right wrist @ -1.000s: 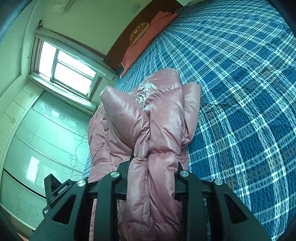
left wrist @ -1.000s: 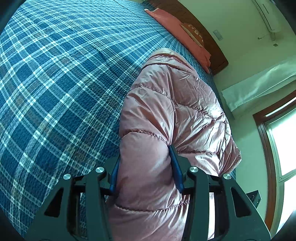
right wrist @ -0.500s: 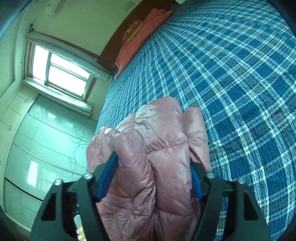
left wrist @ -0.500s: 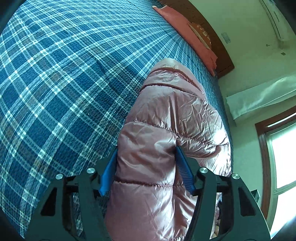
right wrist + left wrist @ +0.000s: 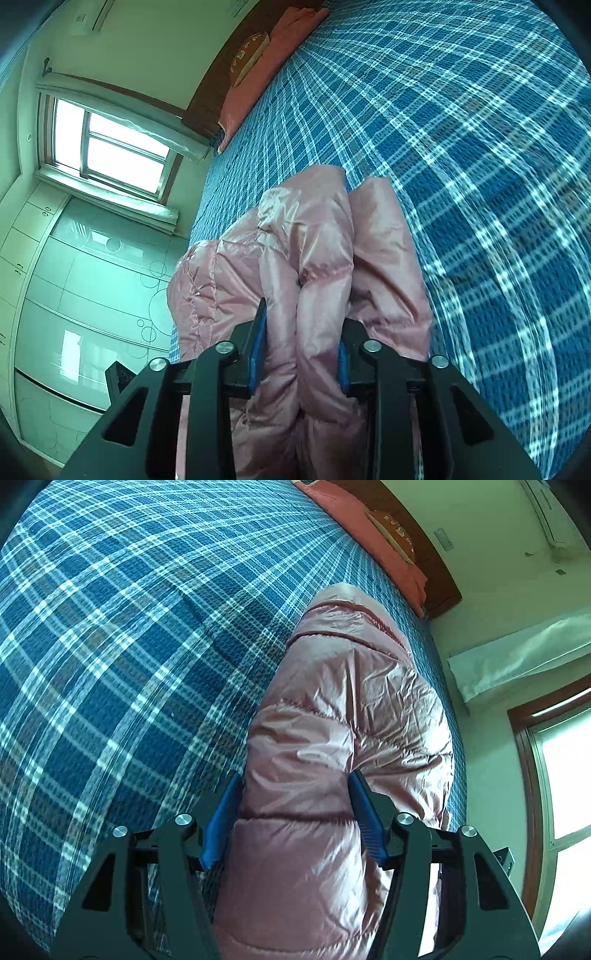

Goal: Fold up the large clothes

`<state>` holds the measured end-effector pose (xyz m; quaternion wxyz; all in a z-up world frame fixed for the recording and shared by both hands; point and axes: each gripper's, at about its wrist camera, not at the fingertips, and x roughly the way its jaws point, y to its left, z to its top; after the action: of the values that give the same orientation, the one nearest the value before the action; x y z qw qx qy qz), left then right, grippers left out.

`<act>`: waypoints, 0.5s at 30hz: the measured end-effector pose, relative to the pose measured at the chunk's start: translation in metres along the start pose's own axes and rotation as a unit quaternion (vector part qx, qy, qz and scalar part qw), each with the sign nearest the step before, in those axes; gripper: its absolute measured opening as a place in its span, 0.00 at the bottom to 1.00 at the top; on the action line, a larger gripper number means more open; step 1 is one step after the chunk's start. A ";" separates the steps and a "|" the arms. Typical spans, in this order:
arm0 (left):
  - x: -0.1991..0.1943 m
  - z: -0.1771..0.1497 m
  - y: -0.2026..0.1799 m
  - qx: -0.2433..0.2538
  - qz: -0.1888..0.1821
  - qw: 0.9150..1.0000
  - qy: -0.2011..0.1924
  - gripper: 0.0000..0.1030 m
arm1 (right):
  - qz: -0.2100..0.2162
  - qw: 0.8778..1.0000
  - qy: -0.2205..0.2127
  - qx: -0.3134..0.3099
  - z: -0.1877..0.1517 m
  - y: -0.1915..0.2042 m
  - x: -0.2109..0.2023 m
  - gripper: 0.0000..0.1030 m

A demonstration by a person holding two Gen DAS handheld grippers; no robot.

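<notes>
Pink puffer jacket (image 5: 347, 738) lies on plaid bedspread (image 5: 110, 646), long axis running fwd from both grippers toward headboard; each has a bunch betw. its pads. L gripper (image 5: 295, 812) and R gripper (image 5: 301, 350) jaws have just been opening, part spread w/ fabric bulging between; pads prob. still touching, grip loosening.

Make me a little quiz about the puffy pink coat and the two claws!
1. True or false: the coat lies on a red bedspread.
2. What sits between the pads of the left claw?
3. Where is the window in the right claw's view? A) left of the coat B) right of it C) behind the pillow

Key: 1. False, the bedspread is blue plaid. 2. A fold of the coat; both claws' jaws have just been opening. 3. A
</notes>
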<state>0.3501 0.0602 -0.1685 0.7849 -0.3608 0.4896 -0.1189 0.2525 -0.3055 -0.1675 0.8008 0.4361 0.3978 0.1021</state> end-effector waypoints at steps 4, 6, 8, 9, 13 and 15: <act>-0.019 -0.023 0.011 0.001 -0.019 1.000 0.013 0.69 | 0.009 1.000 -0.002 0.003 -0.033 -0.002 -0.030 0.60; -0.031 -0.036 0.016 0.001 -0.028 1.000 0.014 0.72 | 0.000 1.000 -0.004 0.000 -0.053 -0.003 -0.038 0.64; -0.036 -0.049 0.018 0.005 -0.033 0.999 0.017 0.77 | -0.010 1.000 -0.002 -0.011 -0.071 -0.005 -0.043 0.66; -0.037 -0.055 0.019 0.006 -0.034 0.999 0.020 0.78 | -0.012 1.000 -0.004 -0.011 -0.079 -0.009 -0.045 0.69; -0.032 -0.079 0.021 0.001 -0.057 0.998 0.034 0.65 | 0.006 1.000 0.002 0.000 -0.095 -0.013 -0.041 0.53; -0.037 -0.085 0.015 0.001 -0.048 0.999 0.013 0.57 | 0.000 1.000 0.003 -0.027 -0.092 -0.003 -0.040 0.38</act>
<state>0.2565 0.0521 -0.1756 0.7721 -0.3813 0.4819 -0.1616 0.1586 -0.2710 -0.1759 0.8111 0.4135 0.3977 0.1143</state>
